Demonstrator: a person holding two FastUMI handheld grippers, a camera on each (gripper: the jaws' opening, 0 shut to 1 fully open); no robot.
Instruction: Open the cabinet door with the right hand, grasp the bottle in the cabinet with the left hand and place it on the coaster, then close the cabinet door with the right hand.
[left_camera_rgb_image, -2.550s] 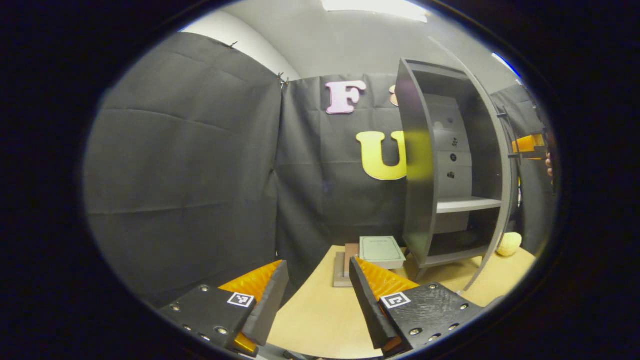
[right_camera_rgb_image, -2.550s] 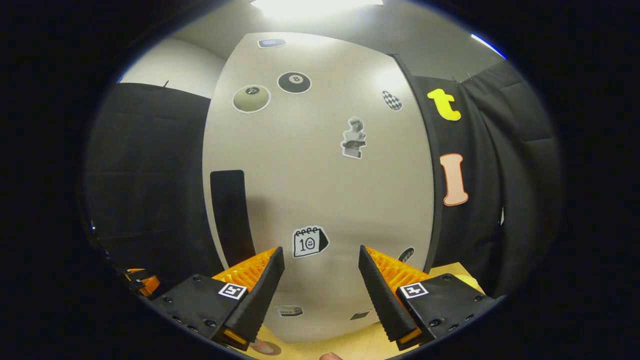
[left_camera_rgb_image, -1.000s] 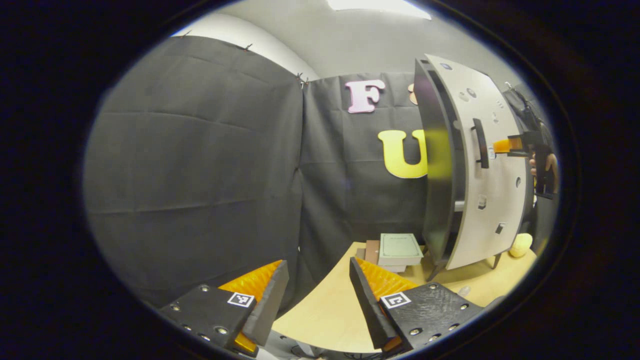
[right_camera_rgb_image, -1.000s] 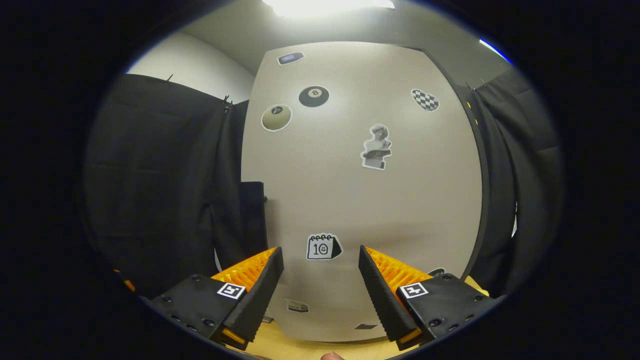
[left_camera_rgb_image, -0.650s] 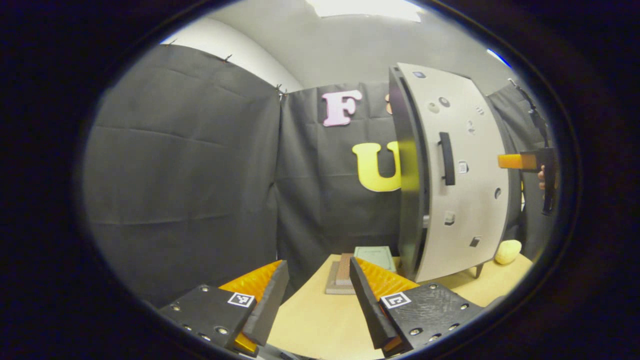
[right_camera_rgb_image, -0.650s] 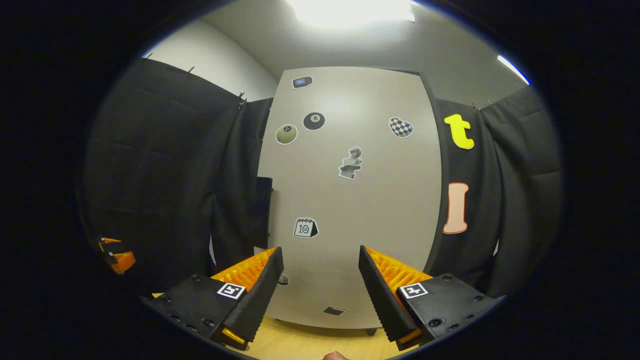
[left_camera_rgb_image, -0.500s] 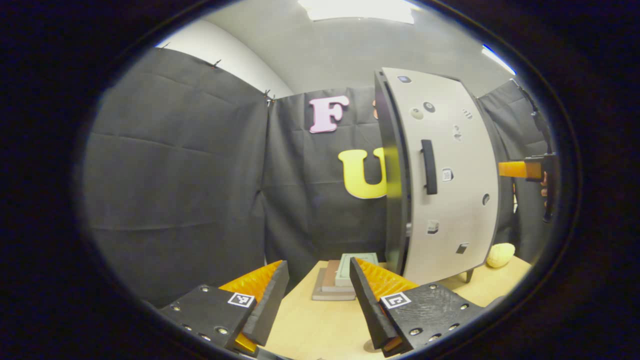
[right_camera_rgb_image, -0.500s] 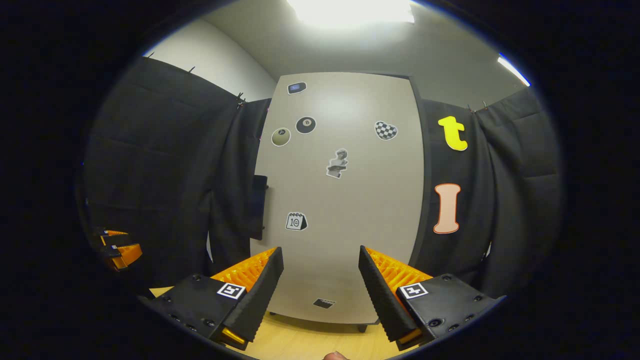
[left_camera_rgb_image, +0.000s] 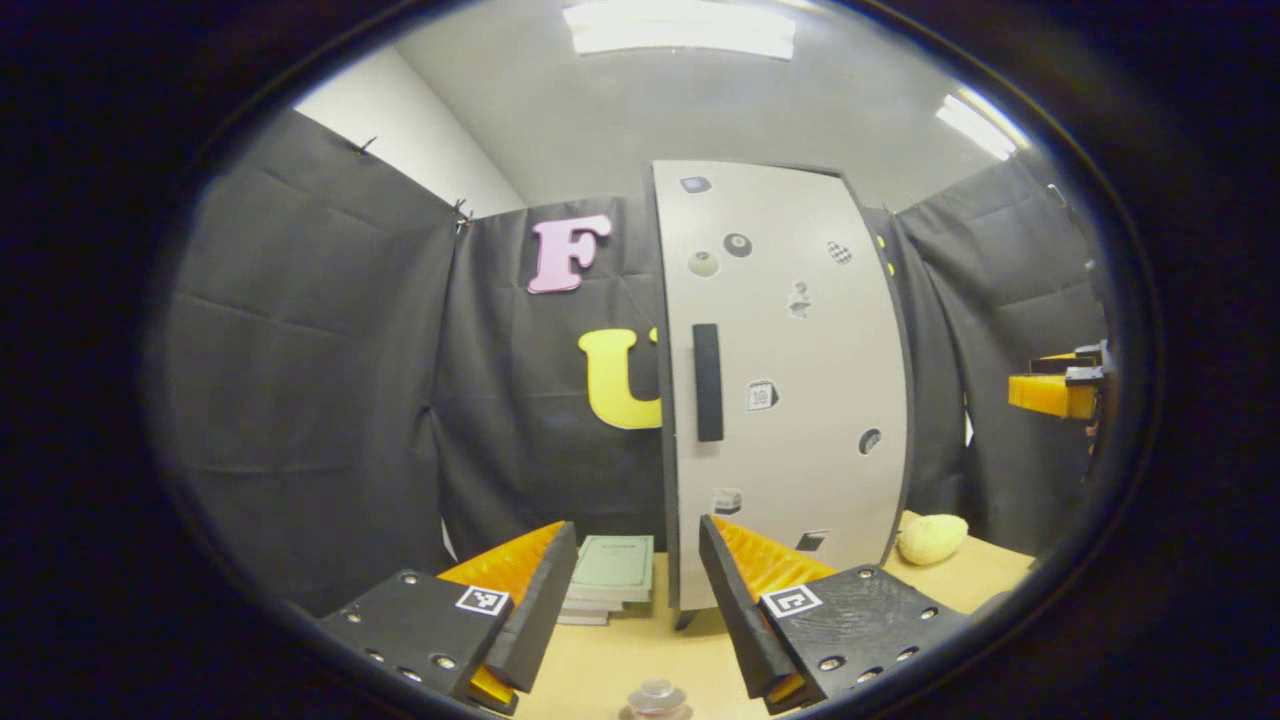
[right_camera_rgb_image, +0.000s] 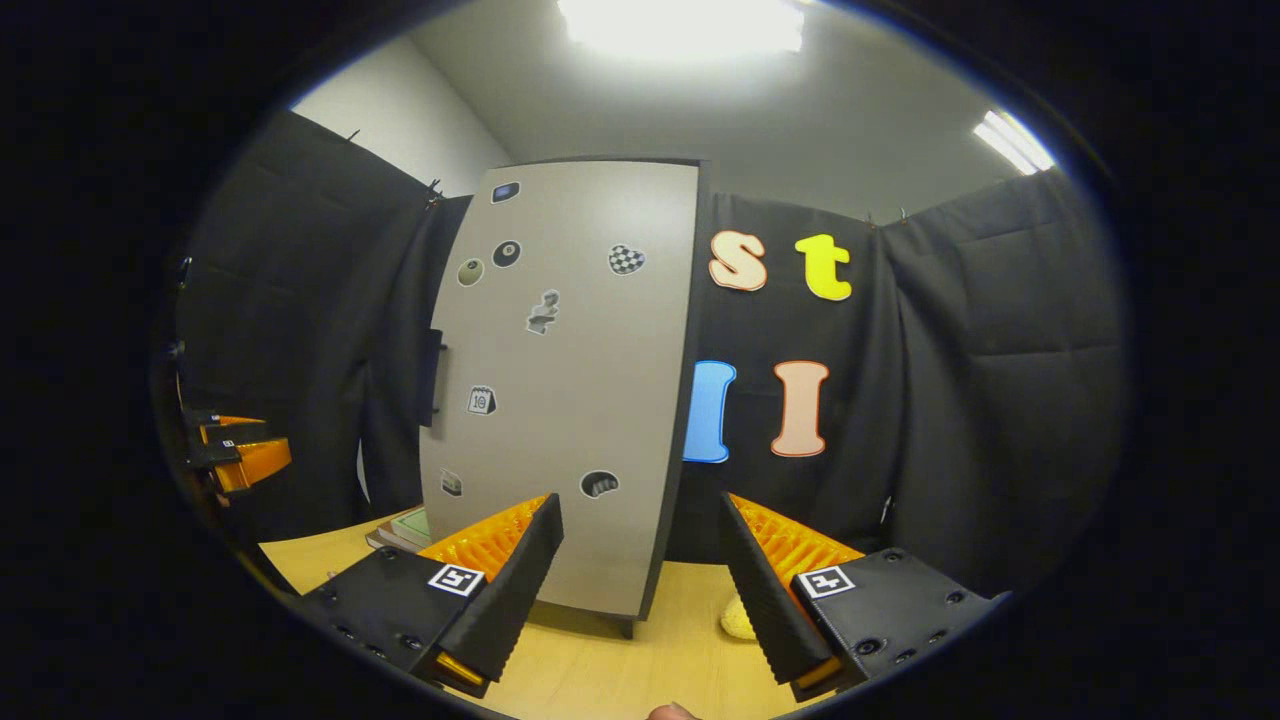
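Glaring ceiling light (right_camera_rgb_image: 682, 22), sharp centre, warped edges.

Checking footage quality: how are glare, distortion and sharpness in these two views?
Right gripper view: ceiling light blown out; cabinet door bowed by the fisheye, stickers sharp. Left gripper view: ceiling lights milder; door likewise curved; bottle top at the bottom edge soft.

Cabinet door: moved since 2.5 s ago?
Yes. The cabinet door has swung shut against the cabinet frame; earlier it stood open, baring the shelves. Books unmoved.
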